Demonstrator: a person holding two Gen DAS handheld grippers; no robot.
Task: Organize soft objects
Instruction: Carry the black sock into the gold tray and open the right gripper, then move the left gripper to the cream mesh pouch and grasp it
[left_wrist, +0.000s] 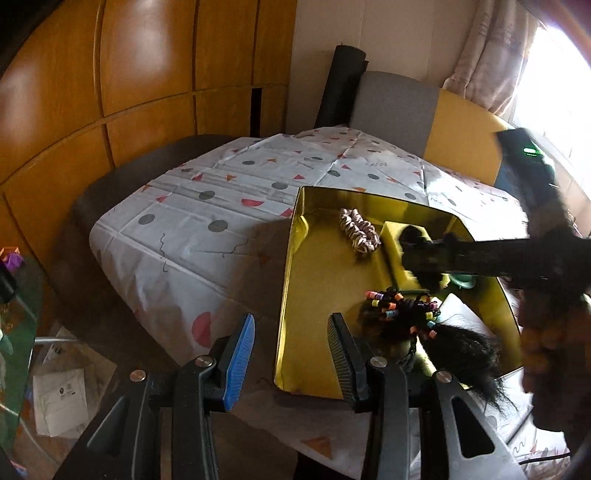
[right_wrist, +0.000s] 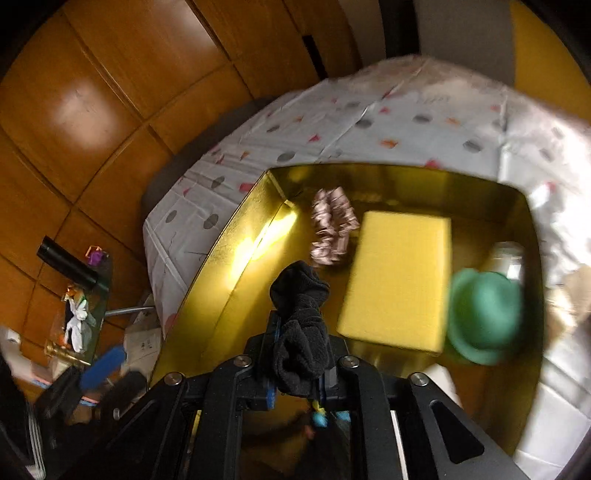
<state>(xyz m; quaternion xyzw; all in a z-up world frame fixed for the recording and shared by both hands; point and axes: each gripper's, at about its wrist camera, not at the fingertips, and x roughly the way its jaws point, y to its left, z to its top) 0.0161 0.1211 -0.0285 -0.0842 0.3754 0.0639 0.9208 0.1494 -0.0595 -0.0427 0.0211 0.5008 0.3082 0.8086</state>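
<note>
Here a fuzzy black sock (right_wrist: 300, 332) is pinched between the narrowly parted fingers of the right gripper (right_wrist: 295, 384), hung over the gold tray (right_wrist: 221, 280). Ahead lie a ruffled scrunchie (right_wrist: 332, 229) and a blocky yellow sponge (right_wrist: 399, 277). The left gripper (left_wrist: 291, 354) is held open and empty, astride the tray's near-left rim.

1. Gold tray (left_wrist: 317, 295): I count one, on the patterned tablecloth (left_wrist: 192, 229).
2. Pink scrunchie (right_wrist: 332, 229): one, in the tray.
3. Yellow sponge (right_wrist: 399, 280): one, beside the scrunchie.
4. Green round soft item (right_wrist: 484, 317): one; blurred, kind unclear.
5. Black fleece piece (right_wrist: 301, 332): one, between my right tongs' fingers.
6. Black hairpiece with coloured beads (left_wrist: 417, 325): one; beads too small and many to count.
7. Tongs: two, my left gripper (left_wrist: 291, 354) and right gripper (right_wrist: 295, 384).
</note>
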